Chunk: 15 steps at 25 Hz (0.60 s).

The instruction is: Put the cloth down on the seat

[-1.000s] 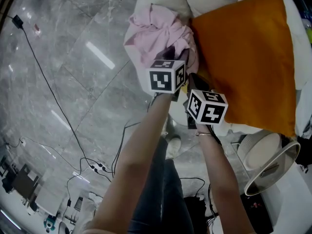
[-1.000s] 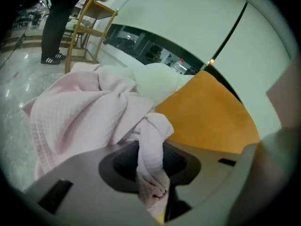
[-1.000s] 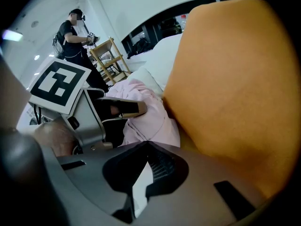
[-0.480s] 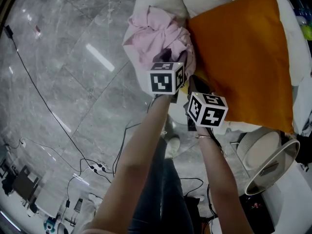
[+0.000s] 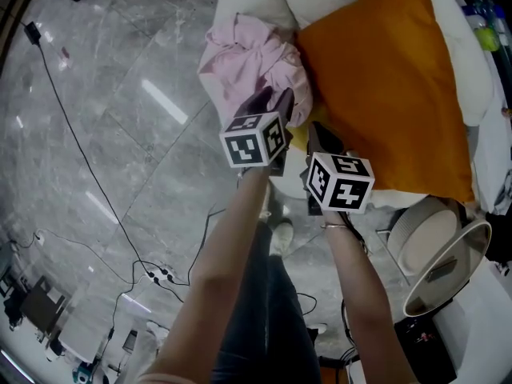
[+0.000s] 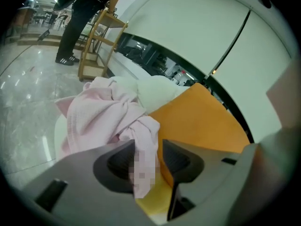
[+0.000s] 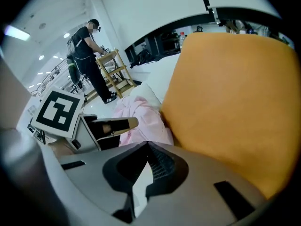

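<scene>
Pink cloth (image 5: 252, 62) is lying bunched on the white seat (image 5: 248, 2), with the left gripper (image 5: 270, 106) just beside it.

The cloth is being seen heaped at the seat's front edge, touching the orange cushion (image 5: 384, 86) on its right. The left gripper's jaws have just been opening and are standing wide apart. In the left gripper view one fold of the cloth (image 6: 143, 149) is showing between them. It appears to be hanging free of both pads, though that spot is blurred. The right gripper (image 5: 320, 138) is being held nearer the person, beside the cushion and apart from the cloth. Its jaw tips are meeting, with nothing gripped.
</scene>
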Each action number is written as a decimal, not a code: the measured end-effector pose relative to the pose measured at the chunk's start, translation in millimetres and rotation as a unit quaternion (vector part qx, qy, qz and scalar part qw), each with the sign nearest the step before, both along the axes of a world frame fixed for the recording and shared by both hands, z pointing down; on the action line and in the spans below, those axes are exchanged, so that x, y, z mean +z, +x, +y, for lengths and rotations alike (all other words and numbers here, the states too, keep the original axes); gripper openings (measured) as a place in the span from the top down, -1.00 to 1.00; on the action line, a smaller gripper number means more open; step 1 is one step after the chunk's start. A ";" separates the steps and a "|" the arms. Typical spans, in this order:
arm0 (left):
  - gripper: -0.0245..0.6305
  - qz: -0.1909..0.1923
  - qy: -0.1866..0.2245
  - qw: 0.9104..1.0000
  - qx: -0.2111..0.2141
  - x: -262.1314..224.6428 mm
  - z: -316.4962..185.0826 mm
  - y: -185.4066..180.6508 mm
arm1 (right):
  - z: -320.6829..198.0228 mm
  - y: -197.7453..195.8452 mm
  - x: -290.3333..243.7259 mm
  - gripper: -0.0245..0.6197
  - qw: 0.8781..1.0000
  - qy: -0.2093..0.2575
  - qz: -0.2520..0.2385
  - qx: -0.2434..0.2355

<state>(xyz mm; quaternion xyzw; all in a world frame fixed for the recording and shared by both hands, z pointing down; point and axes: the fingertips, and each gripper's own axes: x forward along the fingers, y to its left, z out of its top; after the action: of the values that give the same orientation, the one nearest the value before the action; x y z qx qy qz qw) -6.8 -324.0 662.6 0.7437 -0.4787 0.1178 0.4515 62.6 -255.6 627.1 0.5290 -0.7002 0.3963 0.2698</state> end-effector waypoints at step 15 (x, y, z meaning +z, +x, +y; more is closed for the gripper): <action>0.88 0.033 0.080 0.996 0.019 -101.2 62.7 3.8 | 26.7 7.2 -89.1 0.90 0.996 0.067 -0.054 0.003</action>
<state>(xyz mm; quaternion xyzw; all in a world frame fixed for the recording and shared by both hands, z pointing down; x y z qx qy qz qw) -3.0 -261.2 561.5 0.7900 -0.4573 0.0630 0.4034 69.9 -228.9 538.0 0.5259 -0.7369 0.3775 0.1946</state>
